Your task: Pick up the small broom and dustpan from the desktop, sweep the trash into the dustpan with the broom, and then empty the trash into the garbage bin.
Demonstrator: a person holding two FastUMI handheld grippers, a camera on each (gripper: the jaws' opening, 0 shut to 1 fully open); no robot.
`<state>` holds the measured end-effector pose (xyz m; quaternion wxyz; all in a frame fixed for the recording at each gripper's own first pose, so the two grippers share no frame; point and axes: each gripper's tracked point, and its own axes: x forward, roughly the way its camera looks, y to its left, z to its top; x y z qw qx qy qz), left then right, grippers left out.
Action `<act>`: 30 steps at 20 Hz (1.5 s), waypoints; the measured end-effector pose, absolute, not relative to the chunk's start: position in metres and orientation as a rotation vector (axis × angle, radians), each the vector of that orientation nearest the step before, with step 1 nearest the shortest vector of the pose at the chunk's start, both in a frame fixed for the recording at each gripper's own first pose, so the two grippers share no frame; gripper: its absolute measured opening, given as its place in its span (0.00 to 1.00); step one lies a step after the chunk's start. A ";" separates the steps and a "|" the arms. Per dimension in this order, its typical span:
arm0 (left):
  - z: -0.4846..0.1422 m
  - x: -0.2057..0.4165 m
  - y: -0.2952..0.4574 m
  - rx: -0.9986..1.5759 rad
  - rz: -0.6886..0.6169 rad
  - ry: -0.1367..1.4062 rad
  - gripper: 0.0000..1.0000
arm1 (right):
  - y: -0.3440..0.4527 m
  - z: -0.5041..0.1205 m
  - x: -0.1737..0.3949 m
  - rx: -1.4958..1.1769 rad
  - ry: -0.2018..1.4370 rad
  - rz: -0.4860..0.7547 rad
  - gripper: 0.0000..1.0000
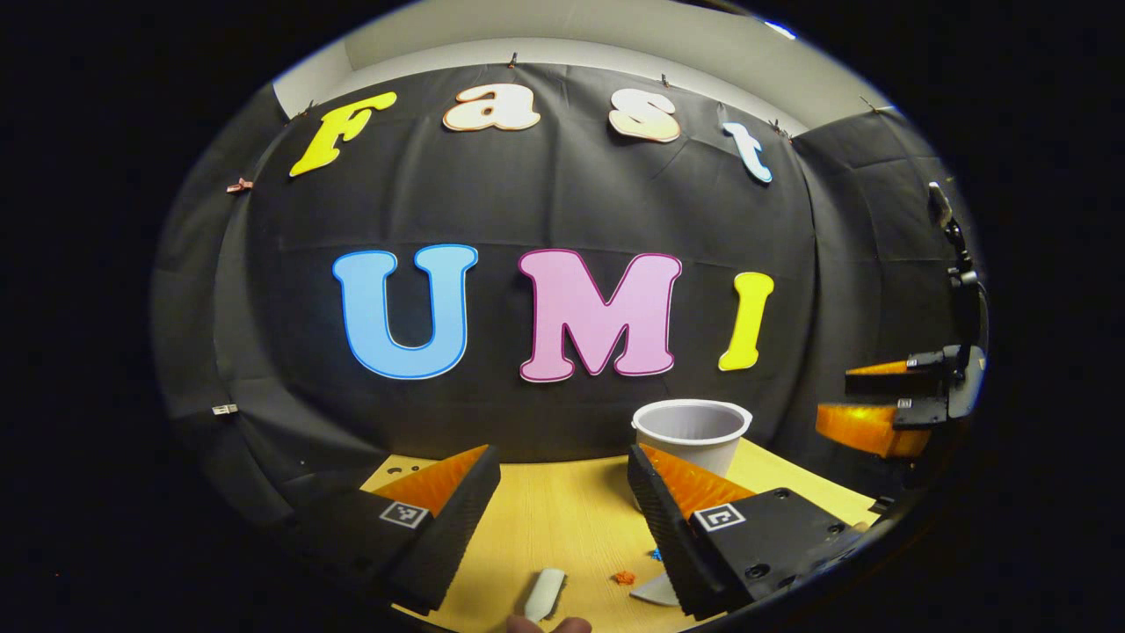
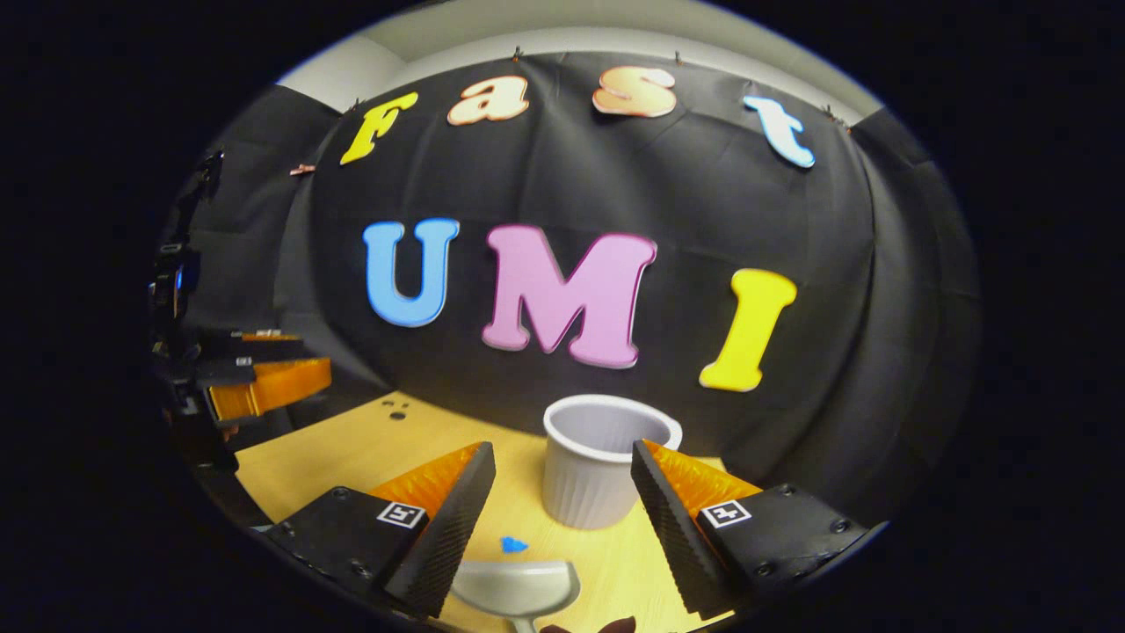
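Observation:
My left gripper (image 1: 562, 457) hangs open over the wooden desktop (image 1: 562, 527) with nothing between its fingers. Below it lie a slim white piece (image 1: 545, 593), likely the broom's handle, an orange scrap (image 1: 623, 578), a blue scrap (image 1: 655, 555) and a white edge (image 1: 655, 589) by the right finger. In the right gripper view, my right gripper (image 2: 562, 453) is open above the white dustpan (image 2: 518, 587), with a blue scrap (image 2: 512, 545) just beyond it. The white ribbed garbage bin (image 2: 602, 475) stands upright behind, also seen as the bin (image 1: 694, 435) in the left gripper view.
The right gripper (image 1: 857, 400) shows raised at the far right of the left gripper view. The left gripper (image 2: 281, 362) shows at the left edge of the right gripper view. The desktop (image 2: 369, 448) ends at the black cloth wall behind the bin.

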<state>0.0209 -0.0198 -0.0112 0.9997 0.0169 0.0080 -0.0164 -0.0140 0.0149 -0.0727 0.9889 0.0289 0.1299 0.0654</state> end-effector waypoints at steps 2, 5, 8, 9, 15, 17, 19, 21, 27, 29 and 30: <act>-0.015 0.021 -0.018 0.037 -0.026 0.026 0.94 | 0.023 -0.113 -0.035 0.090 0.406 0.192 0.97; -0.021 0.020 -0.015 0.032 -0.015 0.037 0.94 | 0.031 -0.177 -0.072 0.142 0.631 0.240 0.97; -0.027 0.020 -0.013 0.029 -0.006 0.053 0.94 | 0.034 -0.244 -0.109 0.138 0.812 0.261 0.97; -0.030 0.019 -0.014 0.029 -0.004 0.057 0.94 | 0.034 -0.257 -0.115 0.117 0.849 0.266 0.96; -0.038 0.017 -0.014 0.034 0.002 0.075 0.94 | 0.045 -0.345 -0.131 0.016 1.027 0.298 0.95; -0.037 0.016 -0.014 0.041 0.004 0.078 0.94 | 0.048 -0.368 -0.133 -0.001 1.076 0.290 0.94; -0.040 0.013 -0.013 0.044 0.009 0.081 0.94 | 0.051 -0.390 -0.133 -0.006 1.122 0.270 0.92; -0.040 0.012 -0.011 0.047 0.018 0.084 0.94 | 0.057 -0.408 -0.136 0.013 1.168 0.265 0.91; -0.043 0.005 -0.002 0.052 0.042 0.091 0.94 | 0.065 -0.435 -0.130 0.023 1.266 0.264 0.86; -0.045 0.004 0.002 0.044 0.049 0.097 0.94 | 0.069 -0.439 -0.129 0.037 1.299 0.272 0.80; -0.047 0.004 0.003 0.037 0.056 0.102 0.94 | 0.069 -0.437 -0.124 0.042 1.286 0.261 0.65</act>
